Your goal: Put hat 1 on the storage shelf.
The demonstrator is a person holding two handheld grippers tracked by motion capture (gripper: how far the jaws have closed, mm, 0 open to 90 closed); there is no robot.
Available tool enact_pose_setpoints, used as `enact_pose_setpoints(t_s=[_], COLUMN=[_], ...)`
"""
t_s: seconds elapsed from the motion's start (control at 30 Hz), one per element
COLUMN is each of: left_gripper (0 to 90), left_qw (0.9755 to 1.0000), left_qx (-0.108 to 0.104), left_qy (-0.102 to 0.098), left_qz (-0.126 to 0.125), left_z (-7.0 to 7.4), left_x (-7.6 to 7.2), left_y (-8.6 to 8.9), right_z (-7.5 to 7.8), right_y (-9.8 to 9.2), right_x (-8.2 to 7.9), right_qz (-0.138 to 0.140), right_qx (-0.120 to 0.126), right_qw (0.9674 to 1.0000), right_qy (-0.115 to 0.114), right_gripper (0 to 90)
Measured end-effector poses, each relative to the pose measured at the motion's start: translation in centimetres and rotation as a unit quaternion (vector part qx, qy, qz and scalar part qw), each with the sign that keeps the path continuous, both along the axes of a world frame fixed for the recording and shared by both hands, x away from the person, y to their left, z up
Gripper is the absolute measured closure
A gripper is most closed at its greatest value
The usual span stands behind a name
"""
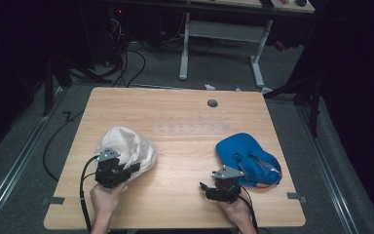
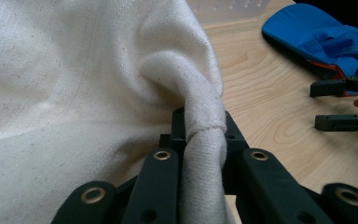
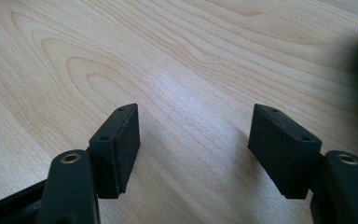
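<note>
A cream cloth bag (image 1: 126,146) lies bunched on the left half of a pale wooden table (image 1: 185,190), its near edge caught in the left gripper (image 1: 135,168). In the left gripper view a rolled seam of the bag (image 2: 205,135) runs straight down between the two black jaws, which are clamped tight on it — the fabric gathers into folds above the pinch. The person's left hand (image 1: 104,197) comes in from the near edge of the table, a black cable trailing from the gripper down past the wrist.

Across the table, well apart from the bag, the right gripper (image 1: 204,189) rests low over bare wood, held in the right hand (image 1: 238,209). Its jaws stand wide open with nothing between them; in the right gripper view the two dark pads (image 3: 123,144) frame only wood grain. The left gripper view catches the same open jaws at its right edge.

Just beyond the right gripper sits a blue cap (image 1: 248,158) with orange trim along its near rim, on the right half of the table — its corner shows blue at the edge of the right gripper view. A round grey cable port (image 1: 212,103) marks the far side of the tabletop. Beyond it, a white desk frame (image 1: 221,44) stands on grey carpet in a dim room.
</note>
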State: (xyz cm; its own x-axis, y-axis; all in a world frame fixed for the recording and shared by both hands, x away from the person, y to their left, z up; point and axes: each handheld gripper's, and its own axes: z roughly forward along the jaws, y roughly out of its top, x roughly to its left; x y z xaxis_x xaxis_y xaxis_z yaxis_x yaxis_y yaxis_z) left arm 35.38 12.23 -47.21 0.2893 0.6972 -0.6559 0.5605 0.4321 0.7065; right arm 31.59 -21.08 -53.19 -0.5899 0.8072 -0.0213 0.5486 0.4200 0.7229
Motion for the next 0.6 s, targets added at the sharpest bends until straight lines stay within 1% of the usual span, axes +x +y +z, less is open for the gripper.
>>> enact_pose_setpoints(t_s=[0.03,0.17,0.2,0.23,0.33,0.37,0.4,0.5,0.53,0.57,0.6], left_gripper=[81.5,81.5,81.4,81.5,81.5,81.5,81.4,81.5,81.5,81.5,81.5], left_qw=[1.0000,0.9998,0.9996,0.9996,0.9993,0.9991,0.9991,0.9984,0.9984,0.9980,0.9980], left_qx=[0.007,0.014,0.019,0.019,0.027,0.030,0.030,0.041,0.041,0.048,0.048], left_qy=[-0.003,-0.010,-0.013,-0.013,-0.017,-0.019,-0.019,-0.022,-0.022,-0.024,-0.024], left_qz=[-0.004,-0.009,-0.013,-0.013,-0.020,-0.023,-0.023,-0.031,-0.031,-0.033,-0.033], left_z=[0.3,1.4,1.8,1.8,2.5,3.0,3.0,4.0,4.0,4.5,4.5], left_x=[0.2,0.8,1.1,1.1,1.7,2.2,2.2,3.4,3.4,4.0,4.0], left_y=[0.0,0.0,0.0,0.0,-0.2,-0.3,-0.3,-0.4,-0.4,-0.6,-0.6], right_z=[0.0,0.0,0.0,0.0,0.0,0.0,0.0,0.0,0.0,0.0,0.0], right_y=[0.0,0.0,0.0,0.0,0.0,0.0,0.0,0.0,0.0,0.0,0.0], right_x=[0.0,0.0,0.0,0.0,0.0,0.0,0.0,0.0,0.0,0.0,0.0], right_qz=[0.001,0.000,0.000,0.000,0.000,0.000,0.000,0.001,0.001,0.000,0.000], right_qx=[0.000,0.000,0.000,0.000,0.000,0.000,0.000,0.000,0.000,0.000,0.000], right_qw=[1.0000,1.0000,1.0000,1.0000,1.0000,1.0000,1.0000,1.0000,1.0000,1.0000,1.0000], right_qy=[0.000,0.000,0.000,0.000,0.000,0.000,0.000,0.000,0.000,0.000,0.000], right_gripper=[33.9,33.9,33.9,33.9,33.9,33.9,33.9,33.9,33.9,33.9,33.9])
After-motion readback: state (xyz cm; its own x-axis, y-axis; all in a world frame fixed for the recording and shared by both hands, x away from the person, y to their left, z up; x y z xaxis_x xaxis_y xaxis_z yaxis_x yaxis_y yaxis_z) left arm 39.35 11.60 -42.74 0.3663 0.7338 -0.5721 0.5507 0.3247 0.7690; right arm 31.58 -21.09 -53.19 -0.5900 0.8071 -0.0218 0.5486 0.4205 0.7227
